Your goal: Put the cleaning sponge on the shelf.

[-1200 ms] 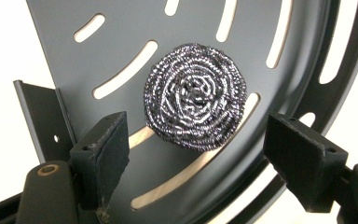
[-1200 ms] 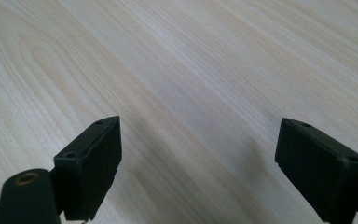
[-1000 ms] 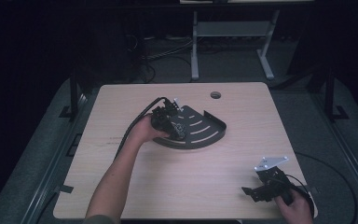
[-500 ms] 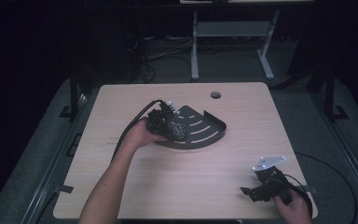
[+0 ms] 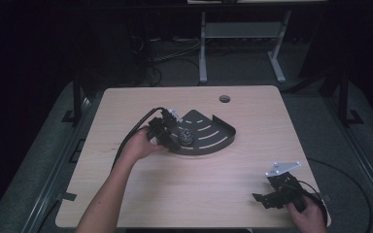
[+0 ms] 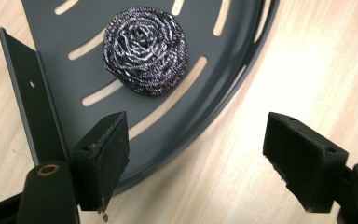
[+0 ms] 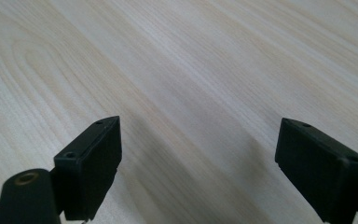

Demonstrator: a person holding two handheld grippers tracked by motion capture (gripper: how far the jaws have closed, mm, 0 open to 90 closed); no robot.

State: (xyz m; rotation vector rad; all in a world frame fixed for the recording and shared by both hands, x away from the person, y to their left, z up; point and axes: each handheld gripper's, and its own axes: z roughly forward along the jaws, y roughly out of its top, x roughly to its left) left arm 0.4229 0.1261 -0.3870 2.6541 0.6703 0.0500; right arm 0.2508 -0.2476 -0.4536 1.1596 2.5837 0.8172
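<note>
A dark grey fan-shaped slotted tray (image 5: 214, 130) lies on the wooden table, and a round steel-wool scourer (image 5: 186, 136) rests in it. My left gripper (image 5: 173, 137) hovers at the tray's left edge, just left of the scourer. In the left gripper view its jaws (image 6: 196, 154) stand wide open over the tray's (image 6: 70, 74) curved rim, with the scourer (image 6: 145, 50) lying free beyond them. Near the table's front right corner my right gripper (image 5: 259, 199) is open, with bare wood between its jaws (image 7: 198, 158).
The table (image 5: 199, 184) has a round cable hole (image 5: 224, 98) at the back centre. A cable trails from the left gripper across the table's left side. Dark floor and a metal stand (image 5: 243, 34) lie beyond the far edge.
My left hand has drawn its gripper a little to the left, away from the scourer, which stays in the tray. The right hand has not moved.
</note>
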